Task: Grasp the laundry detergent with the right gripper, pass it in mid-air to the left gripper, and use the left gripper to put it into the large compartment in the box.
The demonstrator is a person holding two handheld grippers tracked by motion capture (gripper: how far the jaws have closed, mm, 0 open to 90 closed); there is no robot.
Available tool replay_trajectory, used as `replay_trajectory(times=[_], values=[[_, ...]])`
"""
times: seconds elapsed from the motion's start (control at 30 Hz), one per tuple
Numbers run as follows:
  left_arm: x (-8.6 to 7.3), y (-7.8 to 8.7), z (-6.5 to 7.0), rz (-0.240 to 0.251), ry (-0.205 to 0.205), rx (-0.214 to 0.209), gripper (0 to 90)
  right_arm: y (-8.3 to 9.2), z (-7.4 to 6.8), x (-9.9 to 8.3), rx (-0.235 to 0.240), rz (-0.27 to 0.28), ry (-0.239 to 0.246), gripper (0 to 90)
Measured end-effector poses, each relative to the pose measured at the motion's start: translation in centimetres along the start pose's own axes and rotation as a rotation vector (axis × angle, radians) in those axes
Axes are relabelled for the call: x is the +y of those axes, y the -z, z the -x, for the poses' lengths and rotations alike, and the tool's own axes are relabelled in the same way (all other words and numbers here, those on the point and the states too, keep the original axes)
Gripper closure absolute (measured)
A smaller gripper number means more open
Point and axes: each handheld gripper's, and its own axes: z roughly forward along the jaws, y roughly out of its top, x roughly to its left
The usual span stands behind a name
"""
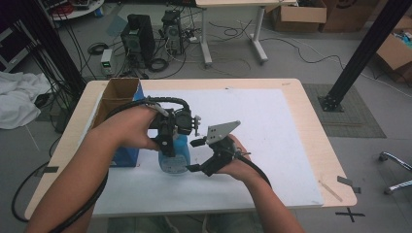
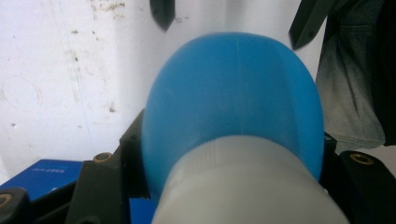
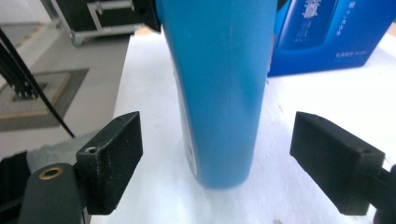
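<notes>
A blue plastic bottle (image 1: 174,158) with a white neck (image 2: 243,186) stands upright on the white mat (image 1: 272,145). My left gripper (image 1: 170,131) comes down from above and is shut on the bottle (image 2: 233,102) just under the neck, a black jaw on each side. My right gripper (image 1: 192,155) is open at the bottle's right side, low down. In the right gripper view its jaws stand wide apart, with the bottle's lower body (image 3: 219,93) between them and touching neither.
A blue carton (image 1: 124,155) with open brown flaps stands just left of the bottle, and its printed side (image 3: 327,32) rises behind it. The mat covers most of the wooden table (image 1: 316,111). Computers, cables and cardboard boxes sit on the floor beyond.
</notes>
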Motion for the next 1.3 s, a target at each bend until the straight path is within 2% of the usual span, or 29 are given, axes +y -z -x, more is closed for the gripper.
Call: replay_trajectory(times=[0.03,0.1,0.17,0.2,0.27,0.3,0.33,0.43,0.47,0.5,0.53,0.6,0.63,0.67,0.77,0.87,0.9,0.93,1.03,1.07,1.17,1.23,1.3], values=[[-0.1,0.0,-0.1,0.002,0.000,0.001,38.6,0.5,0.0,0.3,-0.014,-0.046,0.000,15.9],[-0.2,0.1,-0.2,-0.001,0.003,0.003,38.6,0.6,0.0,0.4,-0.023,-0.063,-0.003,15.5],[-0.4,0.2,-0.3,0.002,0.010,0.005,38.6,0.9,0.3,0.6,-0.026,-0.114,-0.017,14.9],[-0.5,0.3,-0.4,0.002,0.014,0.004,38.6,1.2,0.3,0.7,-0.046,-0.141,-0.030,14.4],[-0.7,0.4,-0.5,0.005,0.021,0.005,38.6,1.7,0.6,0.9,-0.029,-0.164,-0.067,14.6],[-0.8,0.5,-0.6,0.003,0.024,0.006,38.6,2.0,0.8,0.9,-0.035,-0.175,-0.082,14.4],[-0.9,0.5,-0.6,0.007,0.027,0.008,38.6,2.3,0.8,1.0,-0.051,-0.187,-0.088,14.5],[-1.1,0.9,-0.9,-0.004,0.037,0.008,38.6,3.1,1.0,1.1,-0.056,-0.227,-0.097,14.5],[-1.1,1.1,-0.9,-0.007,0.039,0.011,38.6,3.4,1.2,1.1,-0.060,-0.258,-0.109,14.5],[-1.1,1.2,-1.0,-0.009,0.040,0.013,38.6,3.7,1.5,1.2,-0.047,-0.328,-0.146,14.5],[-1.1,1.3,-1.0,-0.013,0.042,0.016,38.6,3.7,1.5,1.2,-0.047,-0.328,-0.146,14.5],[-1.1,1.7,-1.1,-0.017,0.043,0.023,38.6,3.8,2.1,1.1,-0.022,-0.446,-0.210,14.7],[-1.1,1.8,-1.1,-0.018,0.043,0.024,38.6,3.8,2.2,1.0,-0.020,-0.484,-0.228,15.0],[-1.1,2.0,-1.1,-0.015,0.044,0.025,38.6,4.0,2.2,1.1,-0.019,-0.516,-0.231,15.6],[-1.2,2.4,-1.3,-0.004,0.055,0.027,38.6,4.9,2.1,1.2,-0.039,-0.509,-0.201,15.2],[-1.2,2.8,-1.4,-0.016,0.060,0.029,38.6,5.8,2.0,1.5,-0.051,-0.513,-0.174,14.9],[-1.2,2.9,-1.6,-0.018,0.062,0.029,38.6,6.2,2.0,1.6,-0.067,-0.544,-0.150,15.0],[-1.2,3.1,-1.7,-0.024,0.077,0.018,38.6,6.2,2.0,1.6,-0.067,-0.544,-0.150,15.0],[-1.6,4.2,-2.5,-0.023,0.143,-0.015,38.6,7.0,2.4,1.8,-0.092,-0.583,-0.107,14.9],[-1.8,4.7,-2.7,-0.018,0.177,-0.021,38.6,7.2,2.6,1.9,-0.094,-0.593,-0.109,15.0],[-2.2,6.0,-3.2,0.008,0.263,-0.018,38.6,7.8,3.3,2.0,-0.119,-0.678,-0.120,15.1],[-2.4,6.9,-3.6,0.026,0.330,-0.014,38.5,8.1,3.5,2.0,-0.122,-0.719,-0.108,15.1],[-2.6,7.7,-3.8,0.039,0.378,-0.002,38.6,8.4,3.6,2.0,-0.119,-0.758,-0.088,15.4]])
